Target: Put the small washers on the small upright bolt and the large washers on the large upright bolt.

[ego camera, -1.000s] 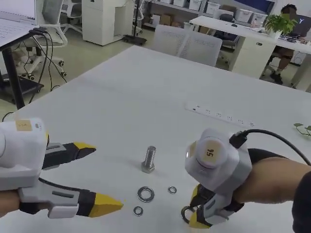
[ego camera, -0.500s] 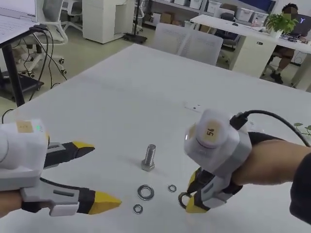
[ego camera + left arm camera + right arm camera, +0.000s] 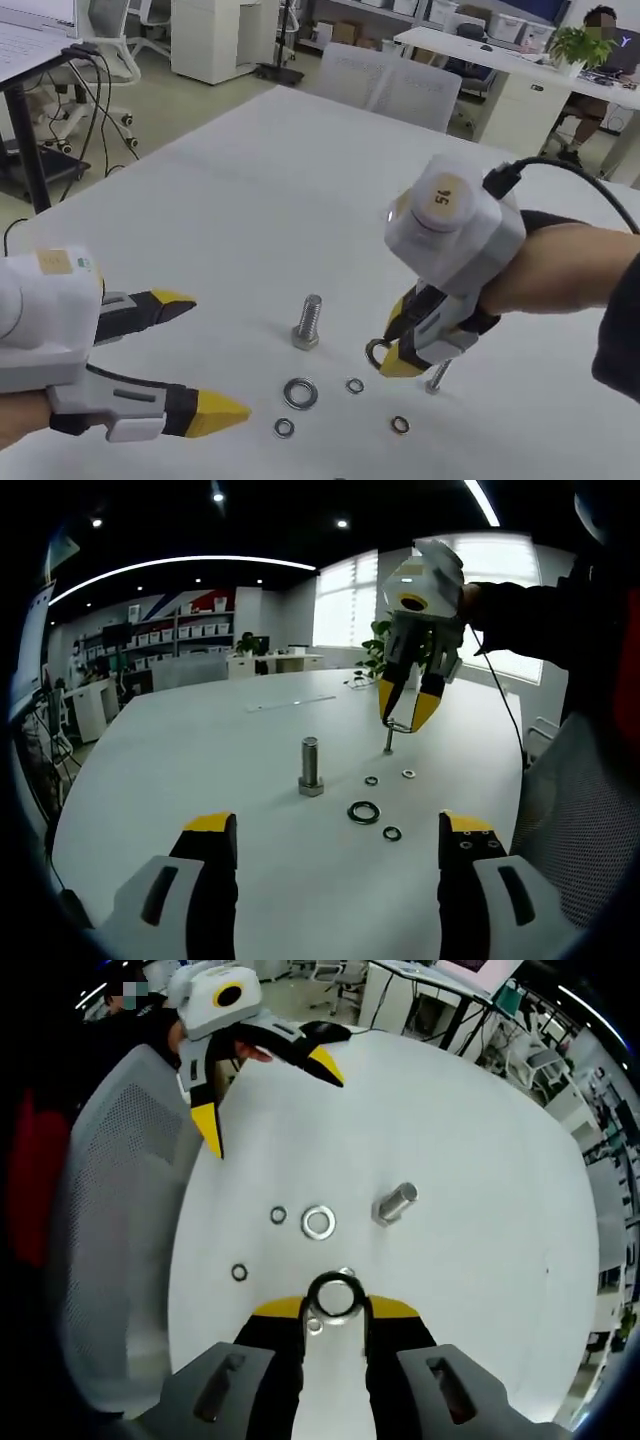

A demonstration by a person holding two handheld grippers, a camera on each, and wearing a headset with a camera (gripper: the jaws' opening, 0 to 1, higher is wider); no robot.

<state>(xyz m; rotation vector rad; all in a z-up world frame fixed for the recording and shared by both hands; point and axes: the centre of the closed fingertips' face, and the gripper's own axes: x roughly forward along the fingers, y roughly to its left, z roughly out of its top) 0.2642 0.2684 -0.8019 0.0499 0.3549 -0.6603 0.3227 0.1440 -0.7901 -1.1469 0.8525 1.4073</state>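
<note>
Rising off the tabletop (image 3: 250, 200), the right gripper (image 3: 392, 352) has lifted its held washer (image 3: 334, 1278) clear. The small bolt (image 3: 437, 377) and the right small washer (image 3: 400, 425), which it covered a second ago, now show below it. The loose pieces lie where they did.

At the left, by the tabletop's near edge, the left gripper (image 3: 205, 355) hovers with its fingers spread wide, holding and touching nothing. Right of it, close to the near edge, lies the left small washer (image 3: 284, 429). Just beyond that lies the large washer (image 3: 287, 395), flat on the tabletop. Behind the large washer the large bolt (image 3: 308, 322) stands upright on its head, with nothing on its shank. The middle small washer (image 3: 354, 386) lies flat just right of the large washer.

The right gripper's fingers are closed on the held washer, a large ring pinched between the yellow tips, above the tabletop. The small bolt stands upright just right of and below those tips. Whether the held washer touches it cannot be told. The right small washer lies flat in front of the small bolt, toward the near edge.
</note>
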